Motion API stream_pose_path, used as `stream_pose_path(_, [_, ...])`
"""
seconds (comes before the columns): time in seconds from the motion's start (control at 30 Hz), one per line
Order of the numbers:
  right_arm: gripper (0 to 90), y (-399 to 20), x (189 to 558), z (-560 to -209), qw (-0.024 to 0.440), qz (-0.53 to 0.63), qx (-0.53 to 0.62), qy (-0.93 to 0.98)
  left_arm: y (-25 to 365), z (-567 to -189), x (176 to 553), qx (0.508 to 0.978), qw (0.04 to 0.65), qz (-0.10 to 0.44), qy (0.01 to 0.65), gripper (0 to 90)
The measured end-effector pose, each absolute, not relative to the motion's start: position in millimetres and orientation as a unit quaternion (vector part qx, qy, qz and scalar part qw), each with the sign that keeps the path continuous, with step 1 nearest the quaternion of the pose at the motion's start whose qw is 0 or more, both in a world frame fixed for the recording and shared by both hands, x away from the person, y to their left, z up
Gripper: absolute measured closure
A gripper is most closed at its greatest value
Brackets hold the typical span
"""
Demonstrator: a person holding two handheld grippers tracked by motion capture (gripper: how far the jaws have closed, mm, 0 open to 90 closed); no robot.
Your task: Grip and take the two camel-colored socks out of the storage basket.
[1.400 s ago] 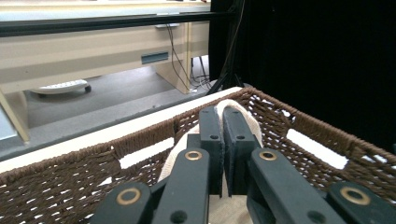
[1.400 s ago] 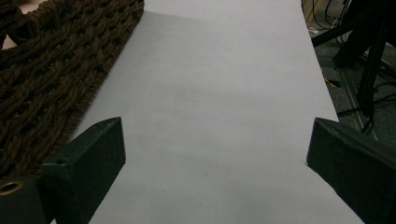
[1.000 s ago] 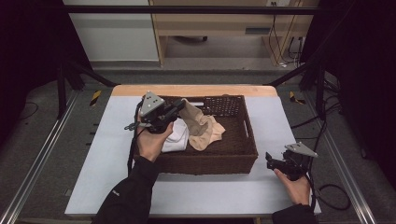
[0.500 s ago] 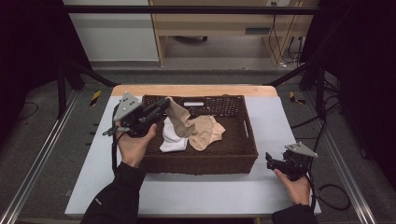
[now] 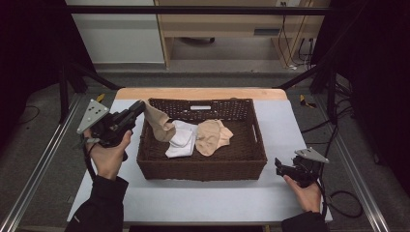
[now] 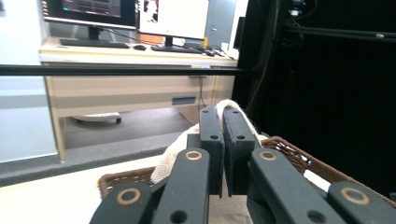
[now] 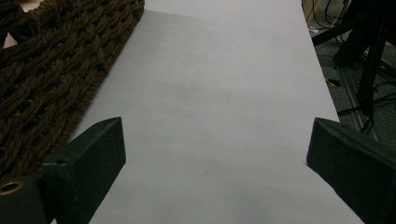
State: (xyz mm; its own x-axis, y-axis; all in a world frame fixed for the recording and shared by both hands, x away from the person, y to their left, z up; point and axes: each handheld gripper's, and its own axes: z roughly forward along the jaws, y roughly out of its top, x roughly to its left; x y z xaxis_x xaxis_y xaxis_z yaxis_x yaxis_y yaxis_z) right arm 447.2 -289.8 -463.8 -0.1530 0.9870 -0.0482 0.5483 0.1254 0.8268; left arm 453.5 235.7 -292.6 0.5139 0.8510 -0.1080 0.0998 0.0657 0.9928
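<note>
Left hand-held gripper (image 5: 138, 109) clamped on beige sock (image 5: 157, 123), left of centre in high view, sock trailing over wicker basket (image 5: 200, 169) rim. Lift until toe clears rim, then carry to bare tabletop (image 5: 193, 198). Right hand-held gripper (image 5: 283, 168) gaping, empty, lower right.

— What lies in the dark brown woven wicker basket (image 5: 203, 169)?
— A folded white cloth (image 5: 181, 143) and a peach-coloured cloth (image 5: 212, 136), touching, mid-frame.
— And around it?
— The white tabletop (image 5: 203, 198); a pale wooden desk (image 5: 217, 29) at the top, monitors (image 6: 88, 9) upper left.
</note>
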Motion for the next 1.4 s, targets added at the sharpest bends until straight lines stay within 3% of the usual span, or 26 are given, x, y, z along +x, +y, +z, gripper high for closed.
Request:
stream_pose_path(0.47, [4.9,-290,447,-463,0.325,0.341,0.568,0.675,283,-294,438,0.576,0.618,0.331,0.421,87.3])
stream_pose_path(0.83, [4.9,-291,447,-463,0.326,0.34,0.568,0.675,320,-317,434,0.566,0.589,0.346,0.462,87.3])
stream_pose_path(1.4, [4.8,-290,445,-463,0.326,0.343,0.566,0.675,336,-373,444,0.613,0.503,0.336,0.509,87.3])
